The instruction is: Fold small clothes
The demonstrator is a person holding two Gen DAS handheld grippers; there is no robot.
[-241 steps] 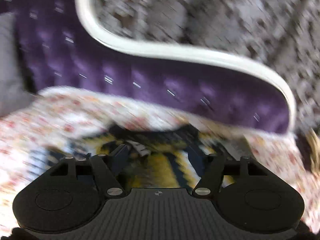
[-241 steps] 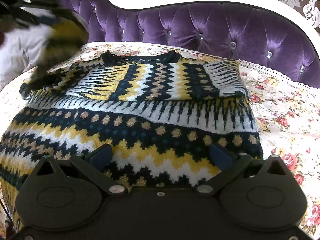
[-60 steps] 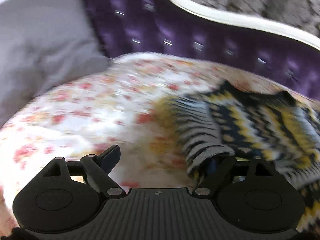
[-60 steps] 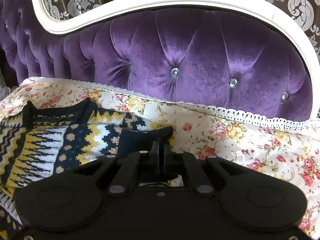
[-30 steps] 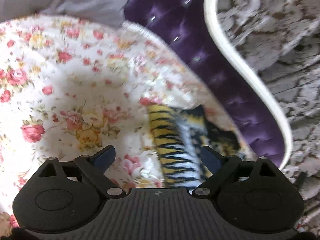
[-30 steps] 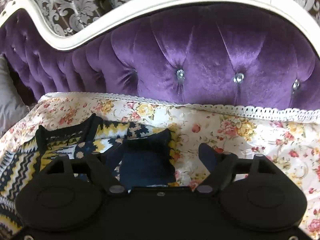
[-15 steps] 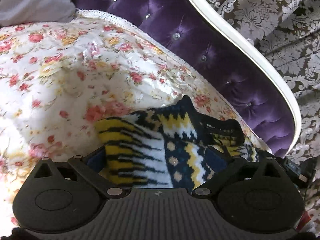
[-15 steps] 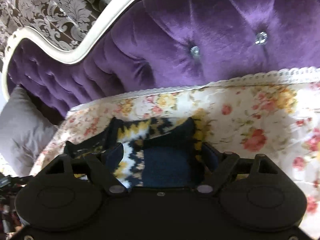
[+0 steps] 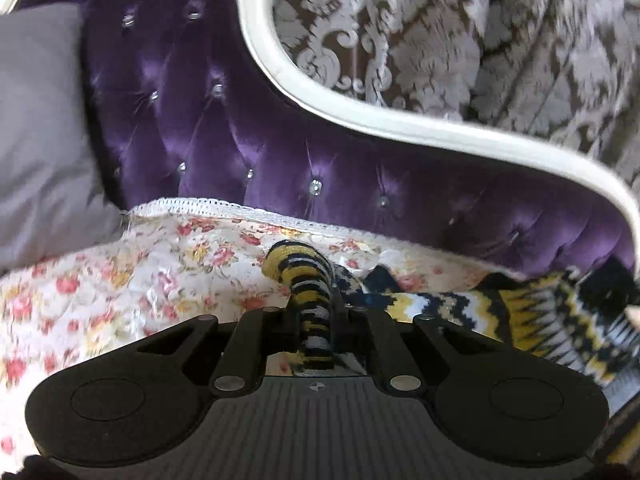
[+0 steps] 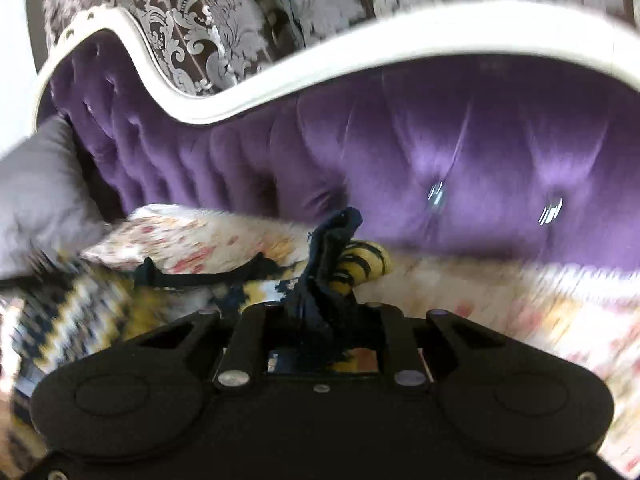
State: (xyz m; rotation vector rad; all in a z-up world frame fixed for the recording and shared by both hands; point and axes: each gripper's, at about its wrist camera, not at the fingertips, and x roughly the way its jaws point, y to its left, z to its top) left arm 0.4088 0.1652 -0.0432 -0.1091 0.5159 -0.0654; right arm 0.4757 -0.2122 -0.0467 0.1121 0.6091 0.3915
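Left gripper (image 9: 313, 312): black jaws drawn nearly together, pinching a bunched roll of the yellow, black and white patterned knit sweater (image 9: 532, 320); the fabric between the jaws hides the fingertips, and the lower end of the roll is cut off behind the ribbed gripper body. The rest of the sweater trails off to the right of this gripper, soft zigzag knit, its far edge running out of view. Right gripper (image 10: 320, 312): jaws likewise closed down on a dark navy fold of the same sweater (image 10: 332, 264), which stands up in a crumpled peak ahead of the fingers; a striped yellow roll lies just behind it. Motion blur smears the knit to the left of this gripper, so the pattern there is hard to read. Under both tools, a quilted floral bedspread with a white lace edge (image 9: 160, 264). Beyond it, a purple tufted velvet headboard with crystal buttons and a curved cream frame (image 9: 280, 152). Far left, a plain grey pillow (image 9: 40, 140), partly cropped. Behind all, brown and silver damask wallpaper (image 9: 480, 40), blurred.
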